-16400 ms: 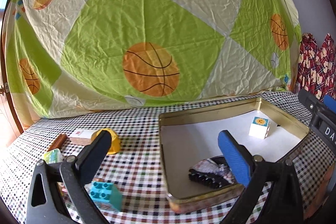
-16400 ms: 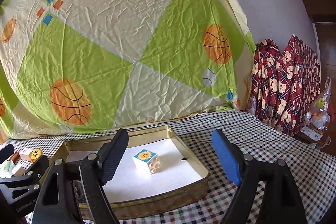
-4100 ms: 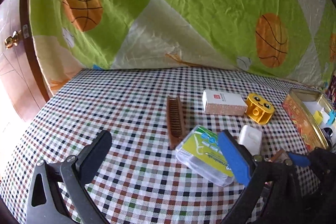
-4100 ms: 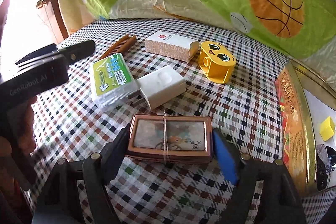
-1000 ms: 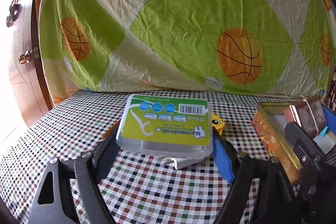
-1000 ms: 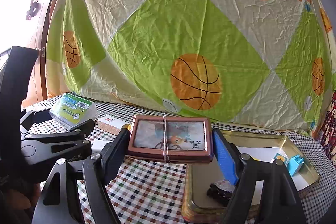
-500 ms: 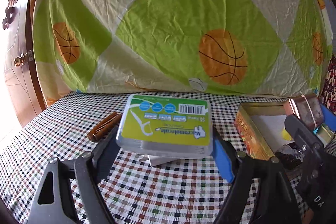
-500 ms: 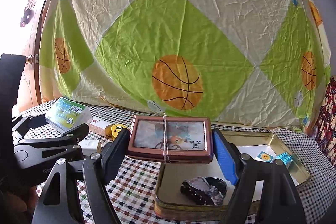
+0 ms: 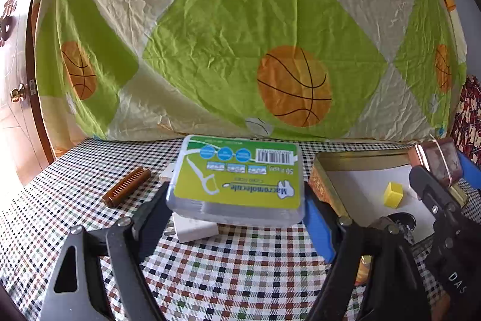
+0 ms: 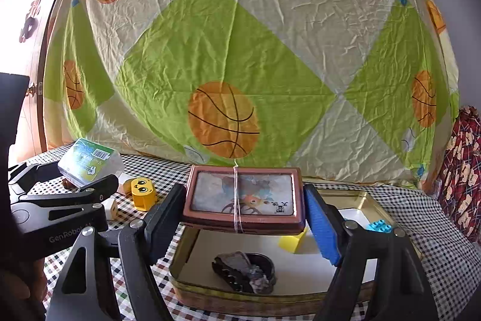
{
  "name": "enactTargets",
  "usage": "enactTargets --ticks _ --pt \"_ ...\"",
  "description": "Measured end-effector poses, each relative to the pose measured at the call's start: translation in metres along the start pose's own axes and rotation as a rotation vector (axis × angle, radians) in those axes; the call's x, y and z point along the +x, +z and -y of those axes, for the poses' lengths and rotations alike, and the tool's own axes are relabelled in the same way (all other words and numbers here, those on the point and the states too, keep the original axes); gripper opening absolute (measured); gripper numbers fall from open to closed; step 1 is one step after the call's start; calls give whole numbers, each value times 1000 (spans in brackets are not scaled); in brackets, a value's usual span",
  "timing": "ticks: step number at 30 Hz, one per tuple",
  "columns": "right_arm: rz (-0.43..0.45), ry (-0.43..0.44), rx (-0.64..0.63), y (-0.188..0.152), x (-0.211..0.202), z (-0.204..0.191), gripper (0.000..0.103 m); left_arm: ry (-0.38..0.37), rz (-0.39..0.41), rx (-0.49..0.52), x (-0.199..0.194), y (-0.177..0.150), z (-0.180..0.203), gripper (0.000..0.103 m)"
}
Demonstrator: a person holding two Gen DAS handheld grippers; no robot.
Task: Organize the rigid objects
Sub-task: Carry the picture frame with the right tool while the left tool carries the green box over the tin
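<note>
The gold tin (image 10: 345,196) already holds a yellow cube (image 10: 293,242), a blue brick (image 10: 379,225) and a dark object (image 10: 243,266). The right gripper (image 10: 243,215) clamps a brown card box (image 10: 242,196) above it; the left gripper (image 9: 236,209) clamps a floss-pick case (image 9: 237,179) over the table. A comb (image 9: 126,185), white charger (image 9: 194,227) and yellow block (image 10: 142,191) remain outside.

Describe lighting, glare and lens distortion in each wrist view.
Left wrist view: strong fisheye bulge in the basketball sheet, blown-out daylight at the left edge by the door, floss box label sharp. Right wrist view: same bulge, overexposed doorway upper left, tin interior evenly lit, dark vignetted corners.
</note>
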State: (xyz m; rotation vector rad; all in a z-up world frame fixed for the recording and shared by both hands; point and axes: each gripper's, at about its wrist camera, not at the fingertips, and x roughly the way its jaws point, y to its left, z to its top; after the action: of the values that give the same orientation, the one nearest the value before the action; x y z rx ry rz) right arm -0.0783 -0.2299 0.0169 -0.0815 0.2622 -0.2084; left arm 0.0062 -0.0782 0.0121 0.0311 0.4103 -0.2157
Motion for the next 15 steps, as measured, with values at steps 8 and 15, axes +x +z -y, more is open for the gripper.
enactTargets --ticks 8,15 --pt "2 -37 19 0 0 24 80 -21 27 -7 -2 10 13 81" --pt "-5 -85 55 -2 2 55 79 -47 45 1 -3 18 31 81"
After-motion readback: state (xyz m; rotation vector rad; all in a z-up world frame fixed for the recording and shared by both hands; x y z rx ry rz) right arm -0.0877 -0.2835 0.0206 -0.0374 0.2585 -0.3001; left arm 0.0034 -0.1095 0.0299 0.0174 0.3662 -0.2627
